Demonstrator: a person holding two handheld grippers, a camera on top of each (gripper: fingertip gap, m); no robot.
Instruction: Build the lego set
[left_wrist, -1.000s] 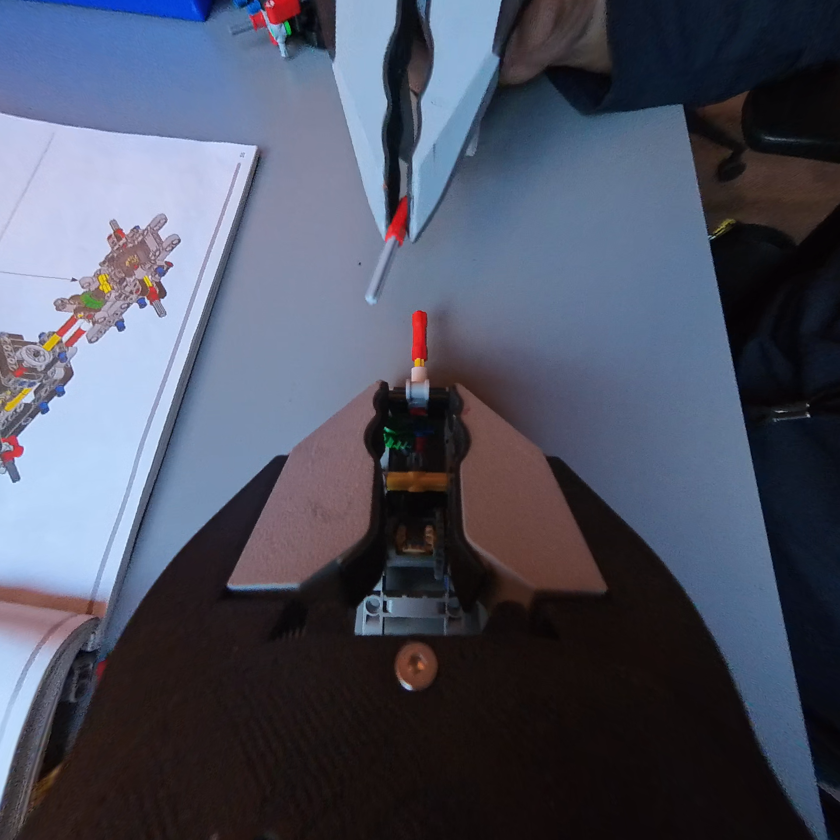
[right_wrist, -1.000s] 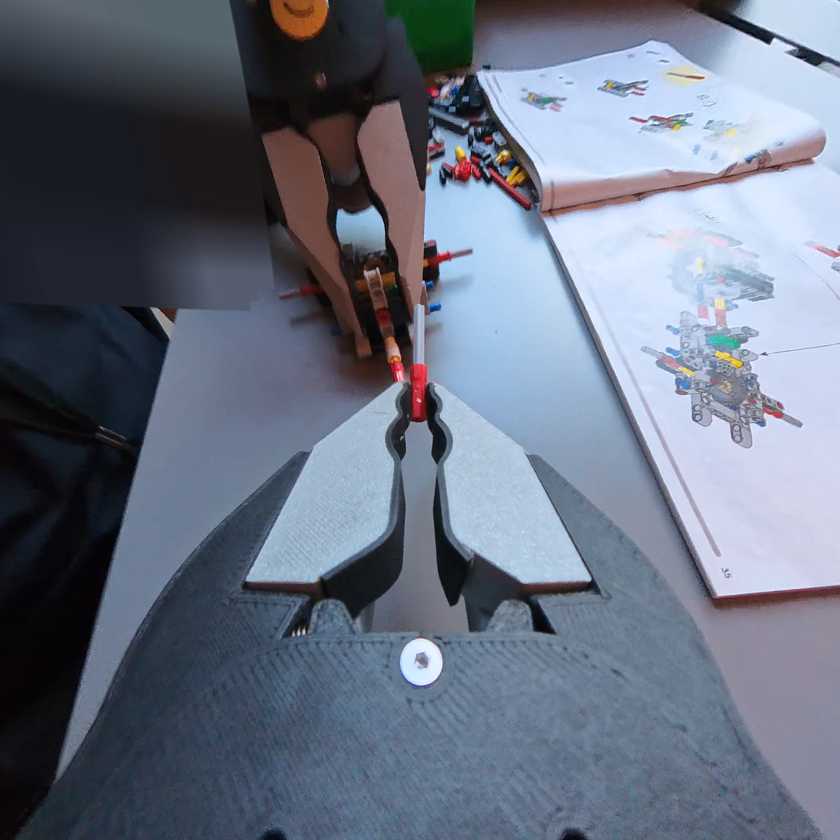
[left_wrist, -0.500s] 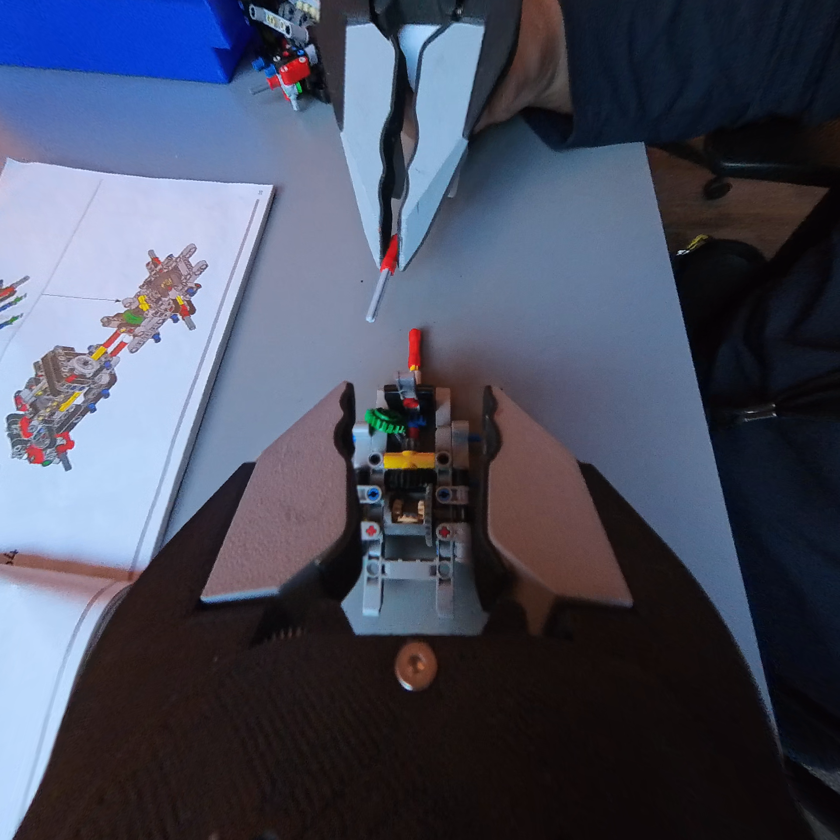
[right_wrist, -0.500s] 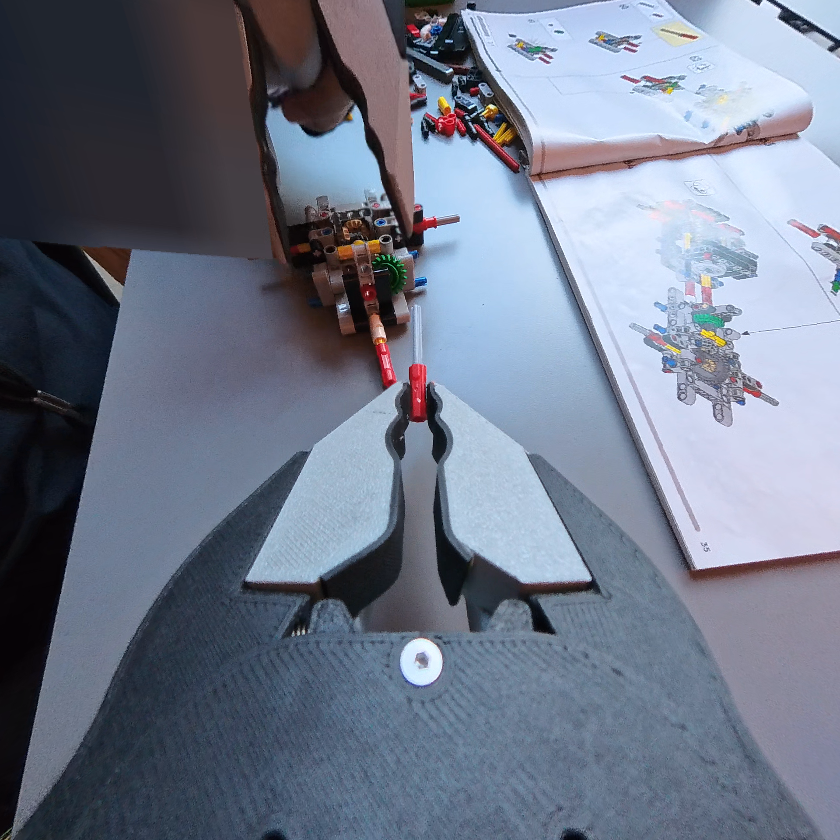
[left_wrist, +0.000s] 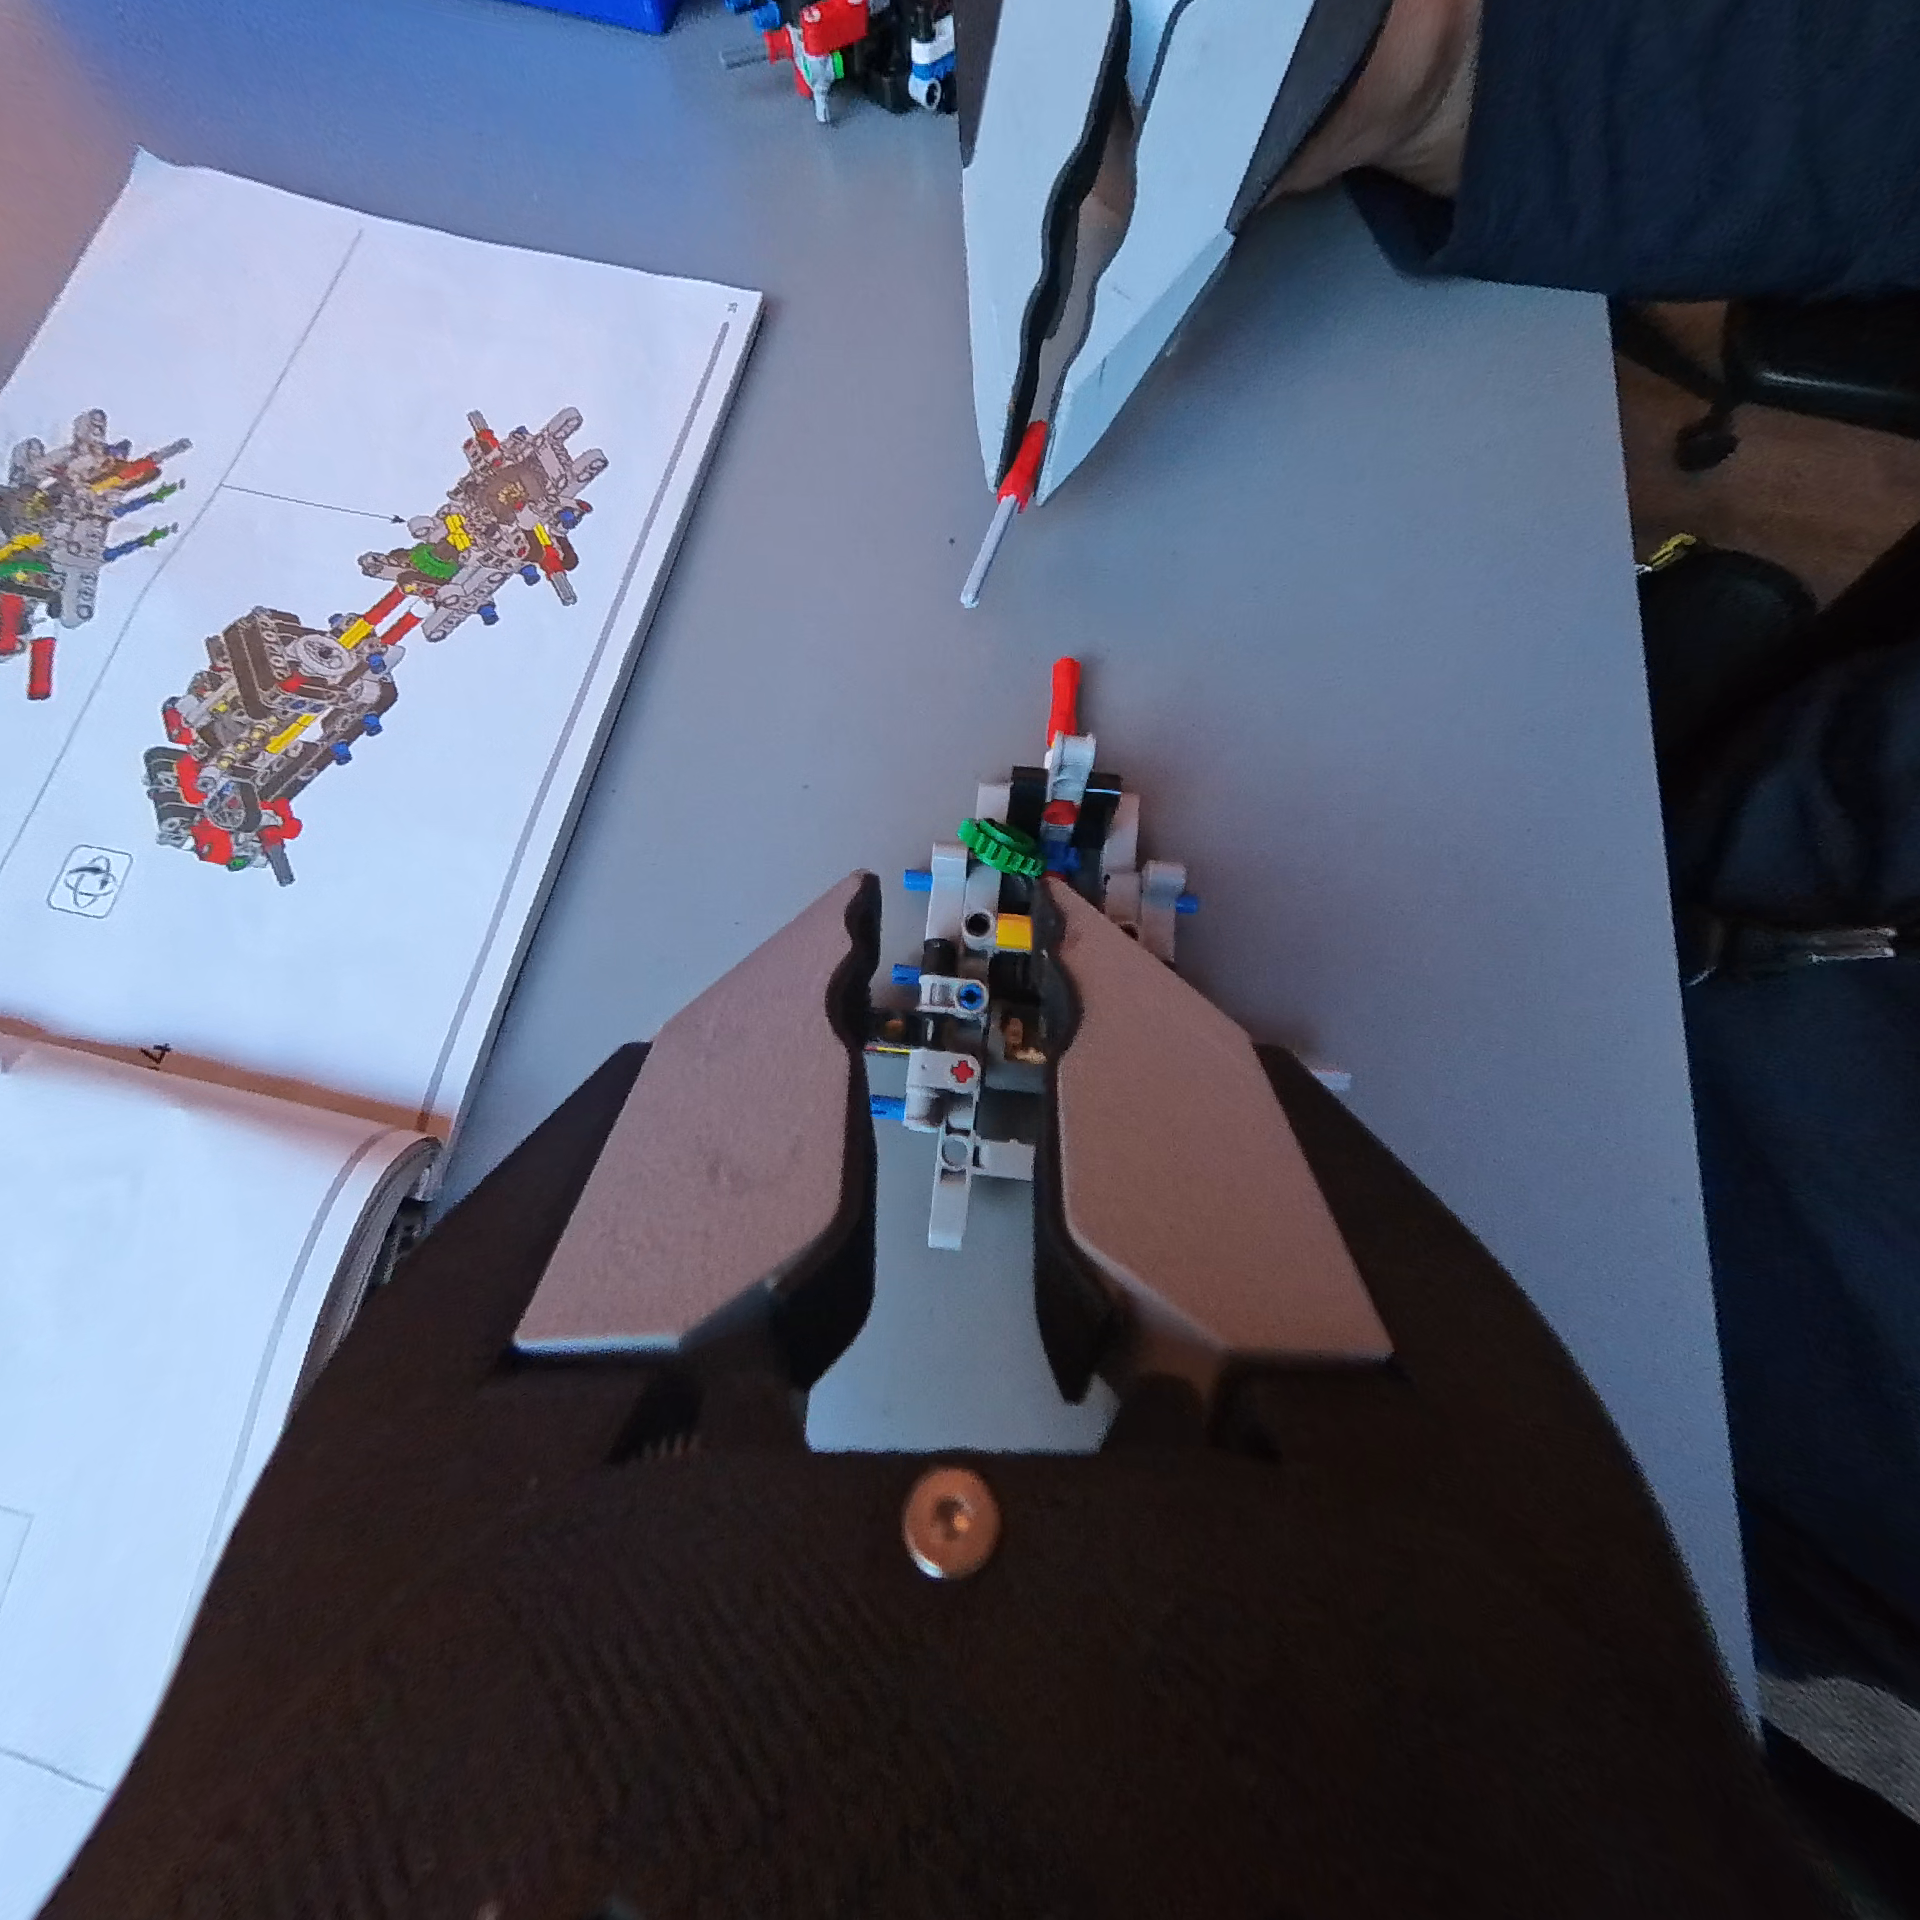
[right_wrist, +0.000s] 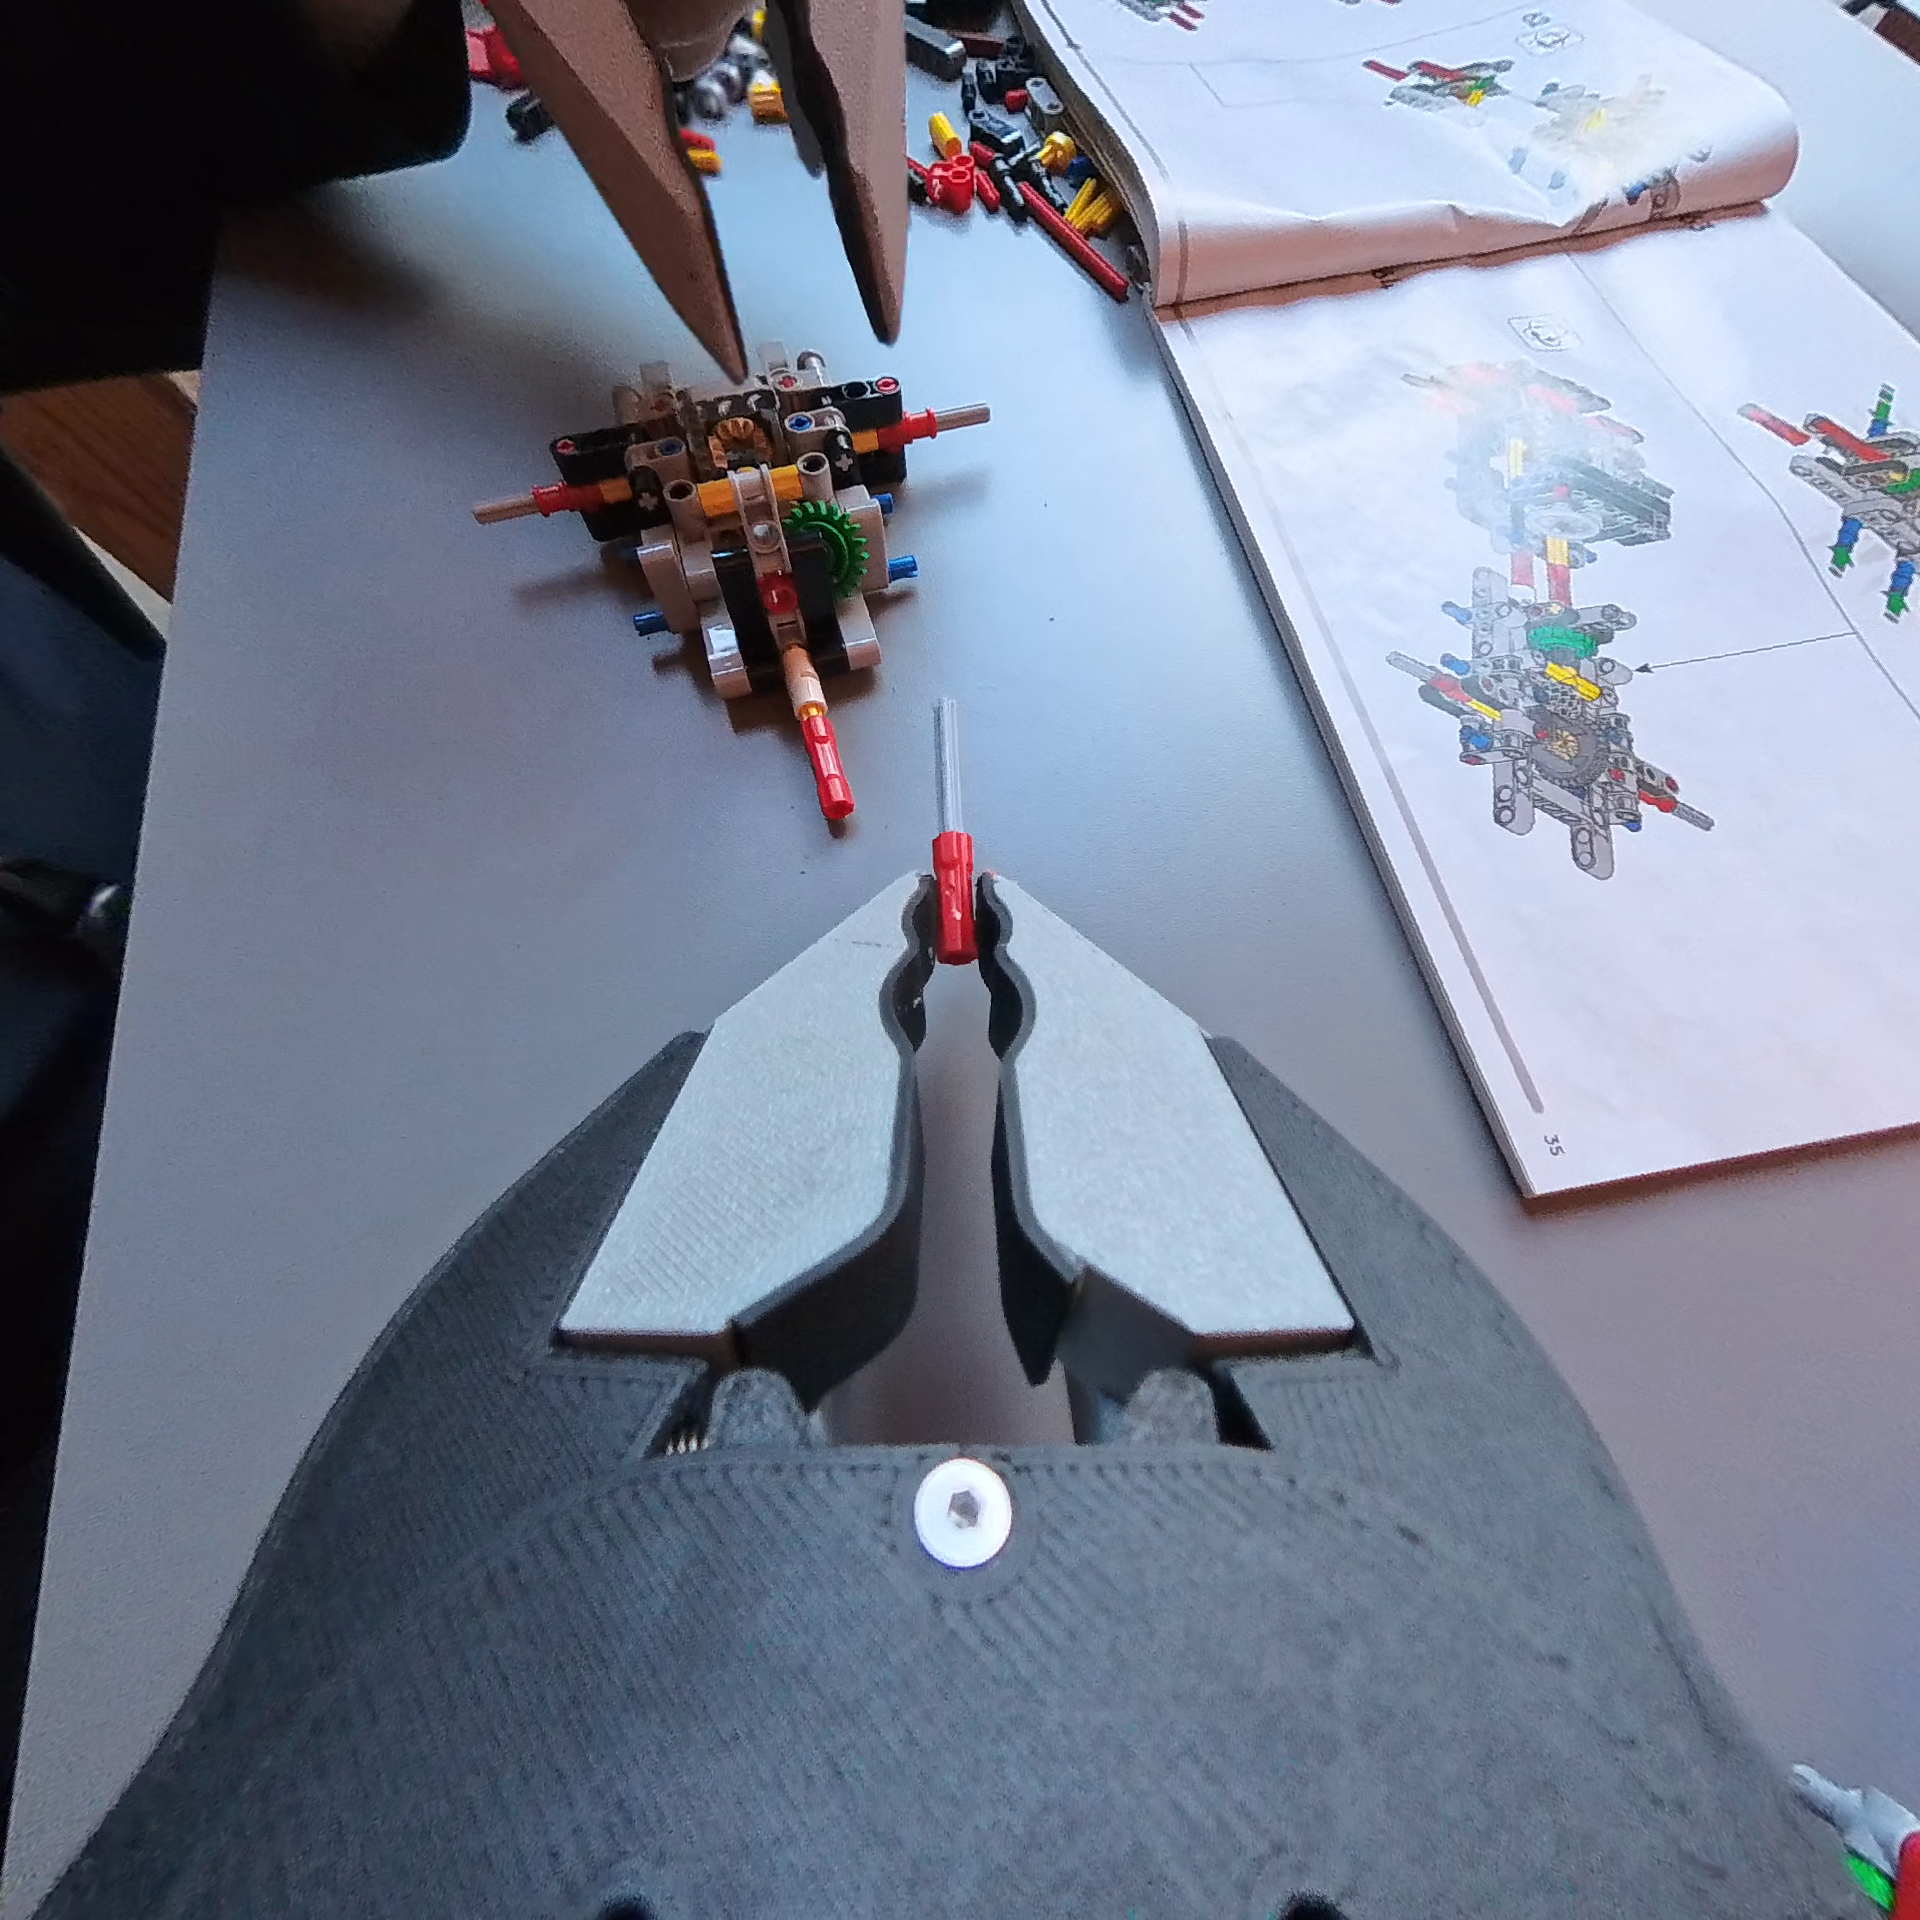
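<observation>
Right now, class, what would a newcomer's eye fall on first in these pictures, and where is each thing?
The colourful brick model with its green cogwheel stands out on the grey table, close to the spread brown fingertips of the left hand-held gripper. Nearer, the right hand-held gripper pinches a red-and-grey rod pointing forward. An open instruction booklet lies to its right.

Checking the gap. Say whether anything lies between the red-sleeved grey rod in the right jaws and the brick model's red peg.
Nothing visible does: only bare grey table separates the red-sleeved grey rod from the red peg; the open instruction booklet lies aside.
</observation>
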